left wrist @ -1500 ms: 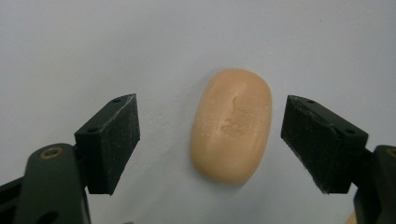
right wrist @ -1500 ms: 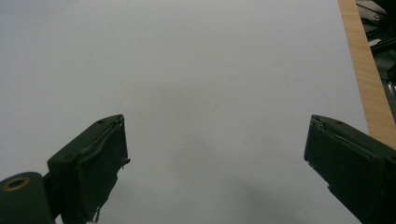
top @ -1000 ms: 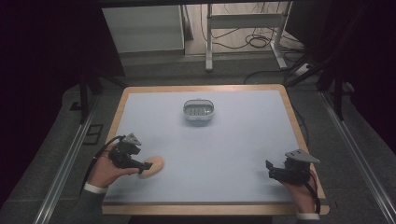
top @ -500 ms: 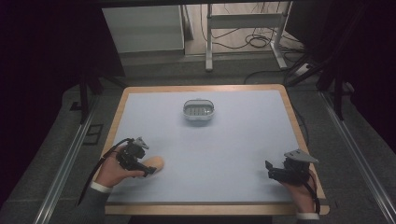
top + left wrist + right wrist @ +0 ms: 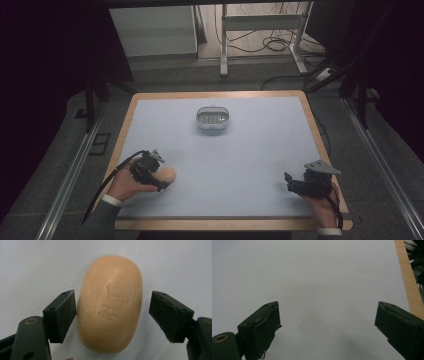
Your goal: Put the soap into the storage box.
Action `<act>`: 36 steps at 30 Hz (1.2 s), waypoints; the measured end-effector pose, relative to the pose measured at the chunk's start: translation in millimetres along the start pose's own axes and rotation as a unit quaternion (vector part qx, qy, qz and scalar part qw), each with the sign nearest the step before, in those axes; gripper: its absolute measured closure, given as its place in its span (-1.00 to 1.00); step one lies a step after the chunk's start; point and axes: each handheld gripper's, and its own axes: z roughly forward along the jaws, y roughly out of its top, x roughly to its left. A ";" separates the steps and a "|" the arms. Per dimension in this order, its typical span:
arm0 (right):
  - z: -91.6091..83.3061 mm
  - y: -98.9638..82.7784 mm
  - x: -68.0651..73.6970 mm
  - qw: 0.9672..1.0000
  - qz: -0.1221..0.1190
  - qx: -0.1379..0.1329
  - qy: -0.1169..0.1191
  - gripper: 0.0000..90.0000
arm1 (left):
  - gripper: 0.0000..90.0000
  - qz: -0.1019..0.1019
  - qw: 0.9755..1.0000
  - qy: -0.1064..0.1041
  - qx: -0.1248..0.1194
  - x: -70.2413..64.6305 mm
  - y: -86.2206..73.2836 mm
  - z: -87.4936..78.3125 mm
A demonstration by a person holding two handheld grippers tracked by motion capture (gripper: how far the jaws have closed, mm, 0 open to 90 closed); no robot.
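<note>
A: A pale blue table top [image 5: 235, 165] with a wooden rim is being looked down on, and dark floor with cables is lying beyond its far edge. Where is the thing being worked on?

B: A peach-coloured soap bar [image 5: 110, 303] is lying flat near the front left corner. It is being straddled by the left gripper [image 5: 112, 317], whose jaws are spread. One pad is touching the soap's side, or nearly so, and a clear gap is being left at the other pad. Nothing is being pinched yet.

A: What is being risked here?

B: In my judgement, the soap is being approached off centre. If the jaws are closed like this, the bar is probably being pushed sideways by the near pad first. The surface is rounded and smooth, so it could be squeezed out forward, toward the front edge just beside it.

A: And the other side?

B: The right gripper [image 5: 306, 183] is being held low at the front right, jaws wide apart over bare table, with the wooden rim [image 5: 405, 272] close at its side.

A: Is room being left for moving?

B: Yes. The middle is open, and a small grey dish [image 5: 213, 118] is standing well apart, toward the far edge.
</note>
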 end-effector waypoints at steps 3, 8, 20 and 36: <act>0.3 -0.2 0.2 1.000 -0.001 0.002 0.000 -0.87 | -0.50 -0.001 1.000 0.001 0.004 0.0 -0.3 2.8; 1.3 -0.5 0.5 1.000 -0.001 0.003 -0.001 -0.87 | -0.45 0.001 1.000 0.007 0.011 0.0 -0.6 6.6; 2.3 -1.1 0.5 1.000 -0.002 0.005 -0.003 -0.87 | -0.31 -0.001 1.000 0.012 0.002 2.8 -0.4 3.7; 1.0 -0.8 -0.3 1.000 0.000 0.002 -0.006 -0.87 | -0.30 0.005 1.000 0.007 -0.007 7.2 6.2 -9.3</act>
